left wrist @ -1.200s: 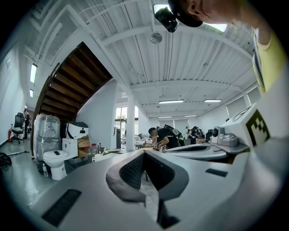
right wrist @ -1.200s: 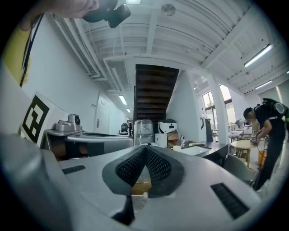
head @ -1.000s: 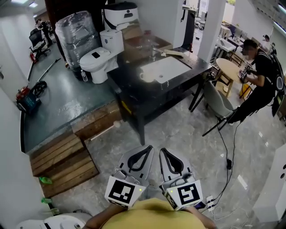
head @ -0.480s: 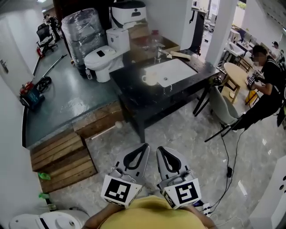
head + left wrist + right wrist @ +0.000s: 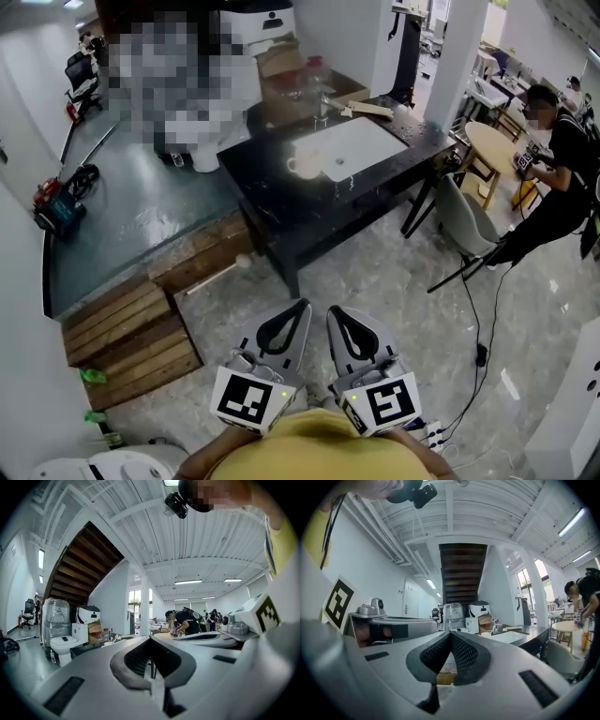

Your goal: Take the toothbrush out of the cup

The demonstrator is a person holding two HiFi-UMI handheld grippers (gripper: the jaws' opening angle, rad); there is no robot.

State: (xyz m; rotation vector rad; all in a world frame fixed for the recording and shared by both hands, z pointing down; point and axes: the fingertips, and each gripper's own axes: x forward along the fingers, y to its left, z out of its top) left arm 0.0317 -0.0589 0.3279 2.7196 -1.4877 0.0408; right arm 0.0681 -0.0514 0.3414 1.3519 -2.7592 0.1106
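Place: an open workshop hall, with a mock bathroom set up in it.
Bathroom bits: black counter (image 5: 274,199) with a white sink (image 5: 352,145), and a toilet (image 5: 61,645) loose on the floor.
Storage: shrink-wrapped stack (image 5: 55,613), cardboard box (image 5: 281,61), wooden pallets (image 5: 131,337).
Desk side: a person (image 5: 555,155) busy at a round table (image 5: 487,150).

Two grippers are out in front, the left gripper (image 5: 299,307) and the right gripper (image 5: 335,312), with one marker cube (image 5: 248,401) on each. I count one black counter (image 5: 272,199), with one white basin (image 5: 352,145) and one cup (image 5: 302,167) on it. Off to the side there is one grey chair (image 5: 459,217), one round table (image 5: 489,145) and one person in black (image 5: 560,150).
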